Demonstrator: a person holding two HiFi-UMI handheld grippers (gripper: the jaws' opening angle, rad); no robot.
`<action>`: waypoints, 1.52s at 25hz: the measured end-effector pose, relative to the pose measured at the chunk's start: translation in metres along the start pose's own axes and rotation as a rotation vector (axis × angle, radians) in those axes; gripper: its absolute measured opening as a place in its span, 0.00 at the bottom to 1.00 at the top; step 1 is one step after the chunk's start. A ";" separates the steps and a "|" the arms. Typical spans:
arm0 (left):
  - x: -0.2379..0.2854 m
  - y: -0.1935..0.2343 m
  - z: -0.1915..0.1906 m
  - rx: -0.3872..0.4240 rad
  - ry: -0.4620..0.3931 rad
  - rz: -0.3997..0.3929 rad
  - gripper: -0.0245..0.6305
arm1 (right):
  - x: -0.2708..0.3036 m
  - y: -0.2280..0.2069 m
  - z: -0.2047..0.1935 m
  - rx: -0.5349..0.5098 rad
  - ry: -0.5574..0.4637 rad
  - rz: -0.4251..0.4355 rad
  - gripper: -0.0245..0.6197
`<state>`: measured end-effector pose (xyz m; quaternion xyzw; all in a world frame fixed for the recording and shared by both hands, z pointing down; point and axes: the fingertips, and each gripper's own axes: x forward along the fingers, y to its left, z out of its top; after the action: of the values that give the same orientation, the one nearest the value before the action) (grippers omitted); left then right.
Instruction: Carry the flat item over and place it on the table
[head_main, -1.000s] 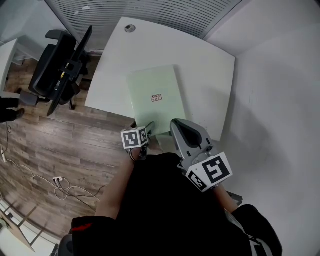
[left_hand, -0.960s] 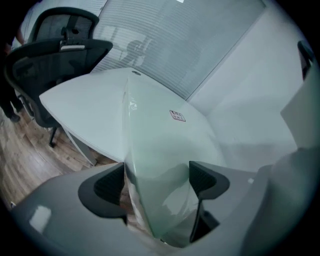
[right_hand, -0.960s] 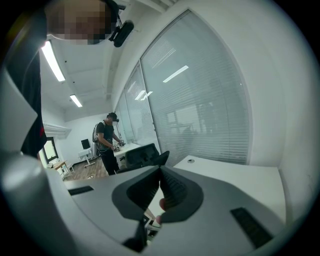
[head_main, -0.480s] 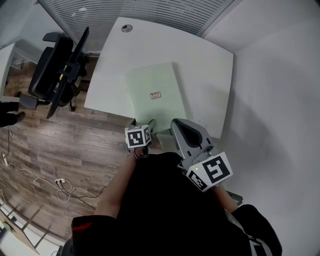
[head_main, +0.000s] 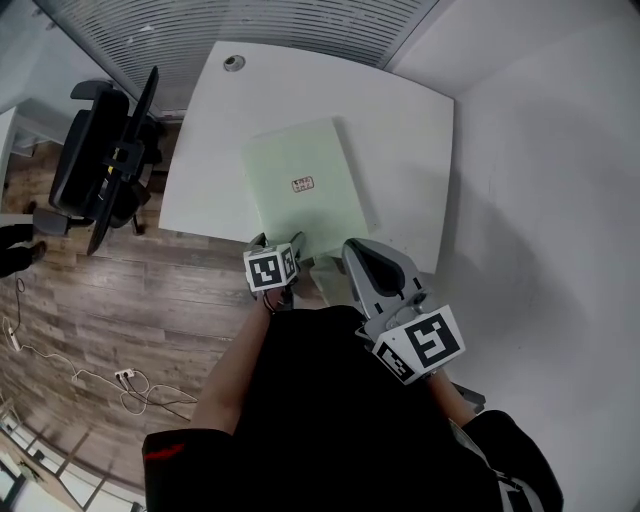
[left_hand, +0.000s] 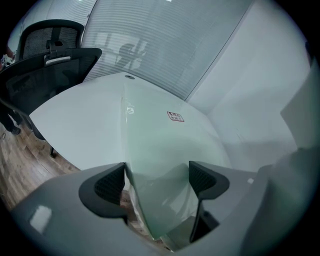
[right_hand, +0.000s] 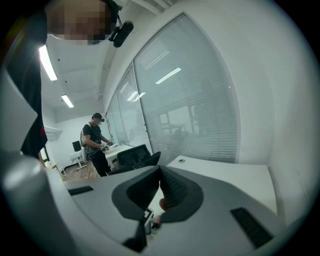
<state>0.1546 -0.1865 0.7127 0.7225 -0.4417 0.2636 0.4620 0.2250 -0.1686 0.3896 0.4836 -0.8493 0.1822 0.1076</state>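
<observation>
The flat item is a pale green board (head_main: 303, 185) with a small red label, lying on the white table (head_main: 400, 150). Its near edge reaches the table's front edge. My left gripper (head_main: 290, 244) sits at that near edge. In the left gripper view the board (left_hand: 160, 145) runs between the jaws of the left gripper (left_hand: 157, 181); they stand apart, the left pad close against the board's edge and the right pad off its glossy face. My right gripper (head_main: 362, 252) hovers to the right of the board's near corner, shut on nothing (right_hand: 160, 172).
A black office chair (head_main: 105, 150) stands left of the table on the wood floor. White walls close off the table's right side, and window blinds its far side. A cable grommet (head_main: 233, 62) sits at the far left corner. A person (right_hand: 97, 142) stands at a distant desk.
The head view has shifted slightly, so table and board sit a little higher and further left. Both grippers keep their places at the board's near edge.
</observation>
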 end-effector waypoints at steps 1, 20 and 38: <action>0.002 0.000 0.001 0.002 0.001 0.001 0.65 | -0.001 -0.003 0.000 0.002 0.000 -0.006 0.04; 0.036 -0.018 0.043 0.008 0.016 -0.021 0.65 | -0.006 -0.043 0.007 0.010 -0.010 -0.039 0.04; 0.069 -0.035 0.088 -0.007 -0.006 -0.015 0.65 | -0.012 -0.086 0.006 0.031 0.000 -0.060 0.04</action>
<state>0.2162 -0.2867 0.7139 0.7249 -0.4385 0.2564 0.4654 0.3052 -0.2012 0.3977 0.5104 -0.8316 0.1922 0.1052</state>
